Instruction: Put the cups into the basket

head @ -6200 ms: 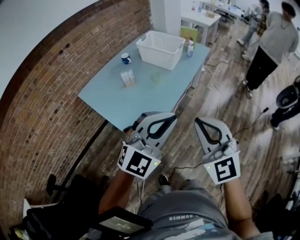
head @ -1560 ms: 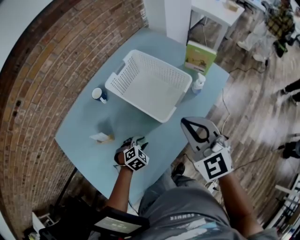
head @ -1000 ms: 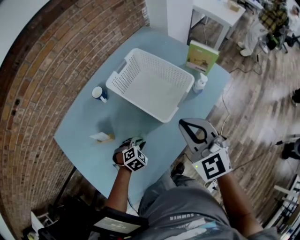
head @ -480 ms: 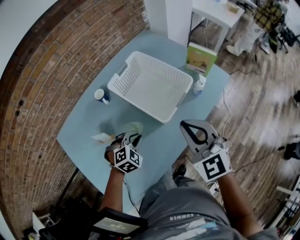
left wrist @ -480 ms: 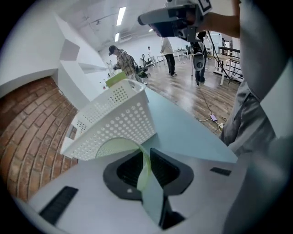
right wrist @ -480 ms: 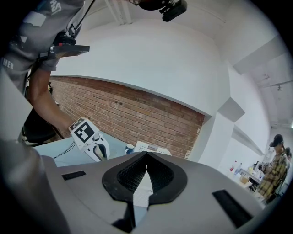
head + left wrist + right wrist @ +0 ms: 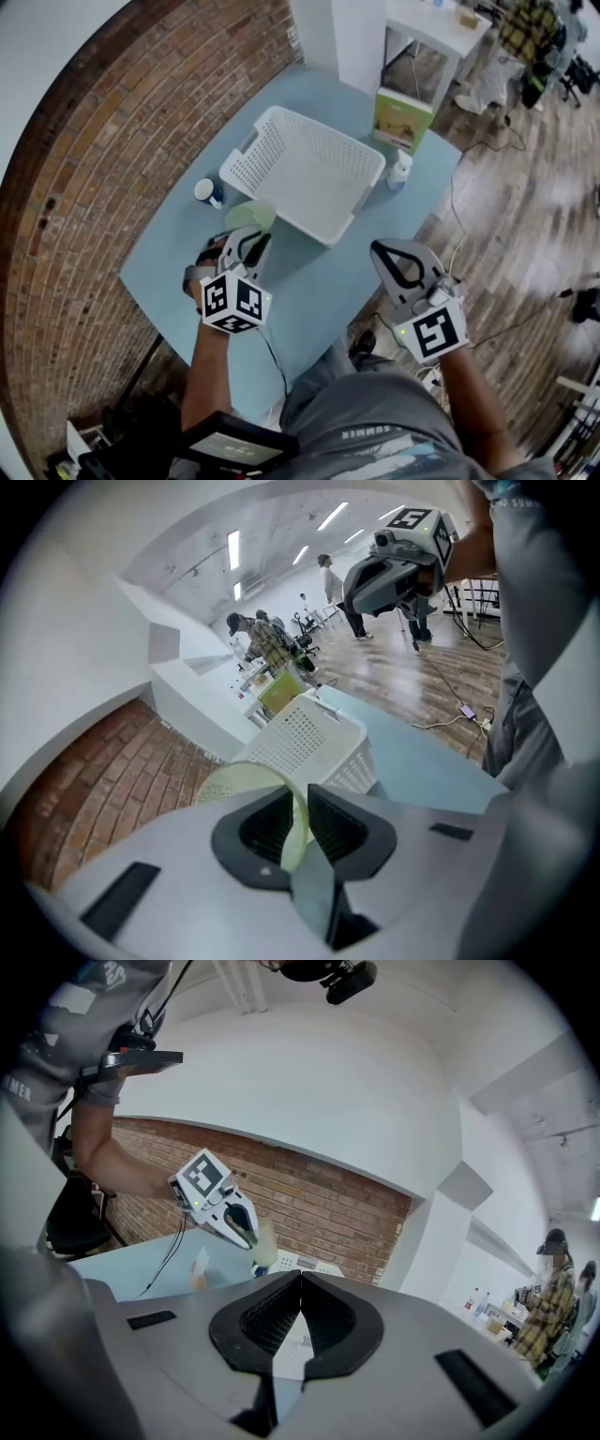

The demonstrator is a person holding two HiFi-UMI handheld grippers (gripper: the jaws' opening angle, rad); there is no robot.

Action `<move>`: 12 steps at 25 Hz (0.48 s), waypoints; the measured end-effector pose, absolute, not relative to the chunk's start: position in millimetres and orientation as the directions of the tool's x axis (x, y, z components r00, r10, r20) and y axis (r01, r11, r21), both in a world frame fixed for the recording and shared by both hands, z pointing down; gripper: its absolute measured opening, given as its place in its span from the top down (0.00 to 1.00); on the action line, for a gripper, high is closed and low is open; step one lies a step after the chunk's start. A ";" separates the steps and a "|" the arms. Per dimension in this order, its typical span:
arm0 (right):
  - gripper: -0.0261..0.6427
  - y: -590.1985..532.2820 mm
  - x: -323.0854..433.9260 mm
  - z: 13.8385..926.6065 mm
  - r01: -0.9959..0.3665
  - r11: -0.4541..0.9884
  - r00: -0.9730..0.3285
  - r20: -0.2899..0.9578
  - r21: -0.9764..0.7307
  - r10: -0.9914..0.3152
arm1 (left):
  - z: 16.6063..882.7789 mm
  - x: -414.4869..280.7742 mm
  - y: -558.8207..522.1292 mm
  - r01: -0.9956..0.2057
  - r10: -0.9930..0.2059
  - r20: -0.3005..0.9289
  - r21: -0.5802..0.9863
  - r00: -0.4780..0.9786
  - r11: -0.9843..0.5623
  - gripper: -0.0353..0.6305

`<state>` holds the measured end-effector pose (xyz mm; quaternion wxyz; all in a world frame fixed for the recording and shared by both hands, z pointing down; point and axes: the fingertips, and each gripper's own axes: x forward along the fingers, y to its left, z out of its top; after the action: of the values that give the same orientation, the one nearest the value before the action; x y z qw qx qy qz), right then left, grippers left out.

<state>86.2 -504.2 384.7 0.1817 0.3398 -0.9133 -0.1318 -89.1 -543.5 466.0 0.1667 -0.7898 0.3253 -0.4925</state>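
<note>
Status: task begun, no cup delivered yet.

**Basket.** The white basket (image 7: 251, 157) stands on the far half of the table (image 7: 309, 272). As far as the head view shows, its inside is bare; no cup lies in it.

**Cup in hand.** The left gripper (image 7: 246, 239) has the pale green cup (image 7: 249, 217). In the left gripper view the fingers (image 7: 342, 822) have just been closing and now stand narrowly apart with the cup's thin wall pinched between them, one finger inside the rim and one outside. The cup is off the table, carried near the basket's near-left corner but outside its rim. The grip is on the wall alone, so I judge that the cup could flex or swing during the carry.

**Cup outstanding.** A blue-and-white cup (image 7: 207, 192) stands upright on the table just beside the basket's left wall, untouched.

**Right gripper.** The right gripper (image 7: 389, 248) hangs off the table's near-right edge, well apart from both cups. Its fingers (image 7: 328, 1321) are drawn together with nothing between them.

**Assessment.** Of the two cups visible, neither is in the basket. One is secured and short of the drop; it needs to pass over the rim and be released. The second then needs picking up and placing. I judge the work at under half done.
</note>
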 end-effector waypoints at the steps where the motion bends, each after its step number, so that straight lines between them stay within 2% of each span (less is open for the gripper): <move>1: 0.94 -504.0 87.6 384.8 -0.575 0.733 -0.702 0.242 0.363 -0.670 | 459.7 -87.9 -548.5 -0.343 -0.686 0.661 -0.596 0.305 -0.726 0.87; 12: 0.94 -499.9 102.9 387.5 -0.598 0.716 -0.680 0.245 0.361 -0.691 | 427.2 -70.3 -599.0 -0.277 -0.707 0.627 -0.651 0.328 -0.707 0.87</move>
<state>102.9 -499.9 387.5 0.1844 0.3552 -0.9076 -0.1267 -70.3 -599.0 427.2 0.2201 -0.7847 0.3135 -0.4874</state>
